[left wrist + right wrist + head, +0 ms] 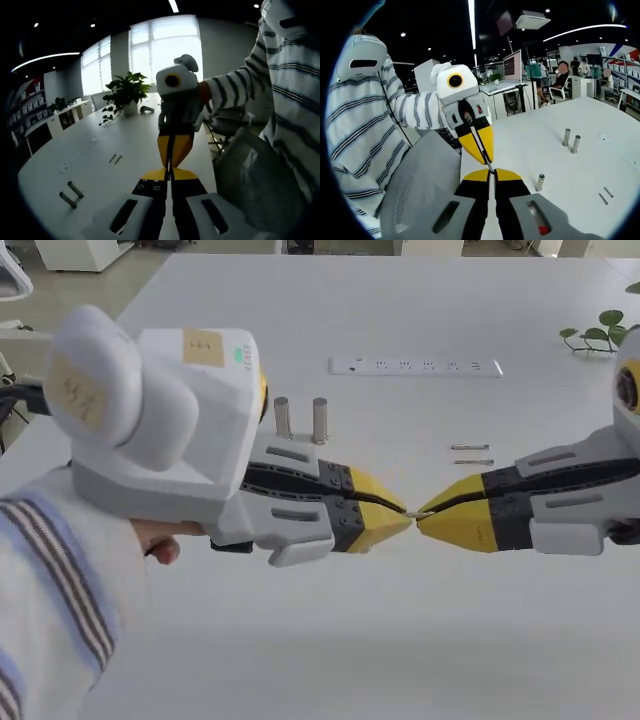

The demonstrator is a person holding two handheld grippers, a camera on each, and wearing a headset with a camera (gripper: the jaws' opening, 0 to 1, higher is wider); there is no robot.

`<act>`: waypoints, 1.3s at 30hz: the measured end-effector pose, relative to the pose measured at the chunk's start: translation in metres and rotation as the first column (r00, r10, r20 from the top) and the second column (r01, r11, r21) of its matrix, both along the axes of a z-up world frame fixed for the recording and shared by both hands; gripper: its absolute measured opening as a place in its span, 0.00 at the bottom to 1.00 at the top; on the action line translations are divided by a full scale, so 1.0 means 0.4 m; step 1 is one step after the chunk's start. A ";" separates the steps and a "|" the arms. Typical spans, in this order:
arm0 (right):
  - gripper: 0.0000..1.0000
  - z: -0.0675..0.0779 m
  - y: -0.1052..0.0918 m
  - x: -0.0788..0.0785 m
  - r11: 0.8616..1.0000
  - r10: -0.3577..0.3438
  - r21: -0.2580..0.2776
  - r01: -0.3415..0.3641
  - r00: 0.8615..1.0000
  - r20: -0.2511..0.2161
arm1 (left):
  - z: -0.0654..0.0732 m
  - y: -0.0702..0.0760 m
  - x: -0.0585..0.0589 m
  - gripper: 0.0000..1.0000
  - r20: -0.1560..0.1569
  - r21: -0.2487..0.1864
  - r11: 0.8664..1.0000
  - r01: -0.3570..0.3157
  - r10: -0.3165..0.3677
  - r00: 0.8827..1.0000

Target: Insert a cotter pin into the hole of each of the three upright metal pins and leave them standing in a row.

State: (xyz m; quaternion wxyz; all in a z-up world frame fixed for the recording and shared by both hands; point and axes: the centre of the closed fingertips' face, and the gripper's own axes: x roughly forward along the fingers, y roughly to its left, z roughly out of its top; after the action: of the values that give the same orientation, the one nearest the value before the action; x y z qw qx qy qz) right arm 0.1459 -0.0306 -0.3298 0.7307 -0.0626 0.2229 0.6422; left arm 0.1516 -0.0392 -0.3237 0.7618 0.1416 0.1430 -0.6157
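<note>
My left gripper (pixel 405 517) and right gripper (pixel 424 519) meet tip to tip above the white table (pixel 330 640). A thin cotter pin (pixel 416 512) bridges the two tips, and both sets of jaws are pressed together on it. In the right gripper view the cotter pin (pixel 489 166) runs from the left gripper (pixel 486 159) to my right gripper (pixel 493 174). Two upright metal pins (pixel 282 418) (pixel 320 420) stand side by side behind the left gripper. A third upright pin (pixel 540 182) stands apart from them. Two loose cotter pins (pixel 471 454) lie on the table.
A white power strip (pixel 415 366) lies at the back of the table. A potted plant (pixel 600 332) sits at the far right edge. A grey mesh chair (pixel 420 180) stands by the person, whose striped sleeve (pixel 50 590) fills the lower left.
</note>
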 end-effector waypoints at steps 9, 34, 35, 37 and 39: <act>0.00 -0.016 0.002 -0.020 0.997 0.046 -0.057 -0.044 0.999 0.029 | -0.021 0.002 -0.005 0.00 -0.050 0.012 1.000 0.014 -0.014 0.999; 0.00 -0.066 -0.034 0.059 0.993 -0.067 -0.101 0.068 0.998 0.016 | -0.101 0.047 0.076 0.15 -0.095 0.093 0.990 -0.105 0.114 0.989; 0.00 -0.070 -0.036 0.064 0.991 -0.073 -0.108 0.074 0.997 0.017 | -0.104 0.050 0.082 0.15 -0.096 0.094 0.989 -0.114 0.123 0.988; 0.00 -0.081 -0.043 0.076 0.989 -0.082 -0.125 0.084 0.996 0.021 | -0.108 0.055 0.095 0.15 -0.098 0.095 0.987 -0.133 0.142 0.985; 0.00 -0.094 -0.051 0.091 0.985 -0.093 -0.146 0.096 0.995 0.027 | -0.115 0.060 0.110 0.17 -0.094 0.101 0.983 -0.150 0.160 0.983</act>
State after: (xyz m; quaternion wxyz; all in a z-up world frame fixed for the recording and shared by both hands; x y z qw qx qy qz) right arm 0.1823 -0.0510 -0.3673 0.7560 -0.1121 0.2649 0.5880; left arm 0.1957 -0.0152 -0.3698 0.7918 0.1341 0.2210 -0.5534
